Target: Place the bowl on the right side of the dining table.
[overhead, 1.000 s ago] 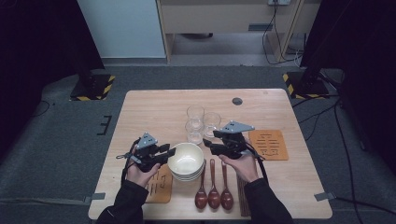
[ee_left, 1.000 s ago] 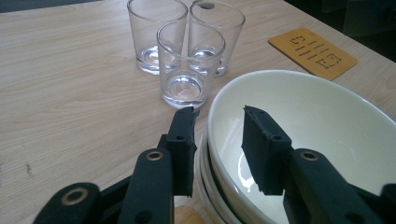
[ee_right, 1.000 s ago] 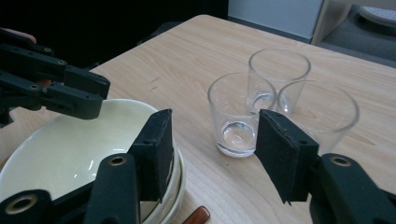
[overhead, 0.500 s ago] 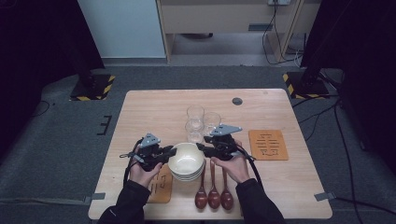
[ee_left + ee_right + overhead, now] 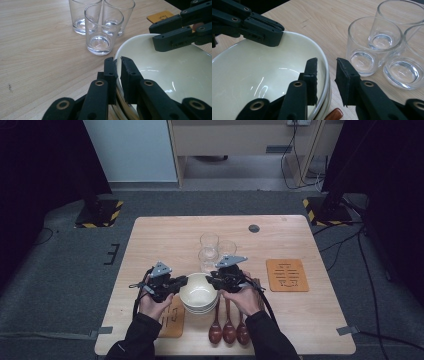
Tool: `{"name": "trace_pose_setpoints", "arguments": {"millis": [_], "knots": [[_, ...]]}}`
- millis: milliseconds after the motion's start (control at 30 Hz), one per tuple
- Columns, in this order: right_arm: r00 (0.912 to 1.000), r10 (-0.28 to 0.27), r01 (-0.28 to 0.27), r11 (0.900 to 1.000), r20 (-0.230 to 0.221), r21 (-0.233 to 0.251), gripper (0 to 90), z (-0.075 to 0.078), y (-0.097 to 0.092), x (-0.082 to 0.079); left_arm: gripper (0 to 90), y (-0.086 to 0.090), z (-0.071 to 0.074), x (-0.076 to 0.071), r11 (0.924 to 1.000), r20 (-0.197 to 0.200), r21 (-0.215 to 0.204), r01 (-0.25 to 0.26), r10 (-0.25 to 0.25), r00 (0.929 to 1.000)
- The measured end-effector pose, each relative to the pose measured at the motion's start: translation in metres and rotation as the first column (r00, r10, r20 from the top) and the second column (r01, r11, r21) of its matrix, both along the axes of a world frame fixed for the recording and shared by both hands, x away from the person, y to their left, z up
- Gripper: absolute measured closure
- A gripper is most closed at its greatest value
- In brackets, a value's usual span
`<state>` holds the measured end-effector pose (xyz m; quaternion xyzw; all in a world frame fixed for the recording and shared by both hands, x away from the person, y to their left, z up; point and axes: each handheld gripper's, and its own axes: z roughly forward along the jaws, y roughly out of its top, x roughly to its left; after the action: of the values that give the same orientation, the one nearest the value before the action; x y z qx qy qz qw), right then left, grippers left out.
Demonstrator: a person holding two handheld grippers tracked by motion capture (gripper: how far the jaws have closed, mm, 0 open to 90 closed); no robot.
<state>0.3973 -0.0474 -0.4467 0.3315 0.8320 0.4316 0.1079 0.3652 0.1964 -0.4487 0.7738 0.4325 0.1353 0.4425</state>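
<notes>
A stack of cream bowls (image 5: pixel 199 294) sits near the table's front edge. My left gripper (image 5: pixel 183 282) is at the stack's left rim. In the left gripper view its jaws (image 5: pixel 117 65) are pinched on the rim of the top bowl (image 5: pixel 175 75). My right gripper (image 5: pixel 212 281) is at the right rim. In the right gripper view it (image 5: pixel 326 71) stands open and straddles the rim of the top bowl (image 5: pixel 262 75), one jaw inside and one outside. Three clear glasses (image 5: pixel 209 251) (image 5: pixel 103 30) (image 5: pixel 364 45) stand just behind the bowls.
Three dark wooden spoons (image 5: pixel 229 327) lie in front of the bowls, one tip (image 5: pixel 333 115) showing under the right gripper. An orange coaster (image 5: pixel 286 275) lies at the right, another (image 5: pixel 172 317) under the left hand. A small black disc (image 5: pixel 254 228) sits far back.
The right gripper has moved left and down to the bowl's right rim. The left gripper has edged right onto the left rim. The bowls and glasses have not moved.
</notes>
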Motion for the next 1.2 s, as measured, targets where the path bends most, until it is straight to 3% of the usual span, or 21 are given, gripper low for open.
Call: {"name": "trace_pose_setpoints", "arguments": {"millis": [167, 500, 600, 667, 833, 933, 1067, 1200], "knots": [[0.9998, 0.015, -0.015, 0.9999, -0.010, -0.004, 76.7, -0.001, 0.002, 0.001, 83.5, 0.000, 0.000, 0.000, 1.0000, -0.001, 0.000, -0.001, 0.001, 1.0000], [0.9978, 0.018, -0.015, 0.9988, 0.064, -0.046, 84.1, 0.000, 0.007, -0.002, 84.2, 0.000, 0.000, 0.000, 1.0000, 0.010, -0.002, -0.006, 0.006, 0.9999], [0.9984, 0.017, -0.016, 0.9996, 0.054, -0.022, 85.5, 0.003, 0.005, -0.002, 85.6, 0.000, -0.001, 0.000, 1.0000, 0.012, -0.005, -0.005, 0.005, 0.9999], [0.9976, 0.023, -0.020, 0.9986, 0.066, -0.048, 85.7, 0.004, 0.007, -0.003, 85.5, 0.000, -0.002, 0.000, 0.9999, 0.014, -0.012, -0.006, 0.006, 0.9999], [0.9969, 0.022, -0.018, 0.9988, 0.076, -0.046, 85.9, 0.004, 0.007, -0.004, 85.5, 0.001, -0.002, 0.000, 0.9999, 0.023, -0.012, 0.002, -0.001, 0.9997], [0.9952, 0.021, -0.018, 0.9991, 0.095, -0.037, 86.1, 0.003, 0.007, -0.005, 84.5, 0.002, -0.004, 0.000, 0.9997, 0.034, -0.020, 0.015, -0.014, 0.9993], [0.9905, 0.037, -0.033, 0.9989, 0.133, -0.033, 86.3, 0.005, 0.007, -0.009, 75.0, 0.000, -0.006, 0.003, 0.9993, 0.045, -0.032, 0.021, -0.020, 0.9988], [0.9824, 0.052, -0.046, 0.9981, 0.179, -0.041, 86.4, 0.006, 0.008, -0.012, 74.7, -0.002, -0.007, 0.003, 0.9992, 0.049, -0.031, 0.027, -0.026, 0.9984]]}}
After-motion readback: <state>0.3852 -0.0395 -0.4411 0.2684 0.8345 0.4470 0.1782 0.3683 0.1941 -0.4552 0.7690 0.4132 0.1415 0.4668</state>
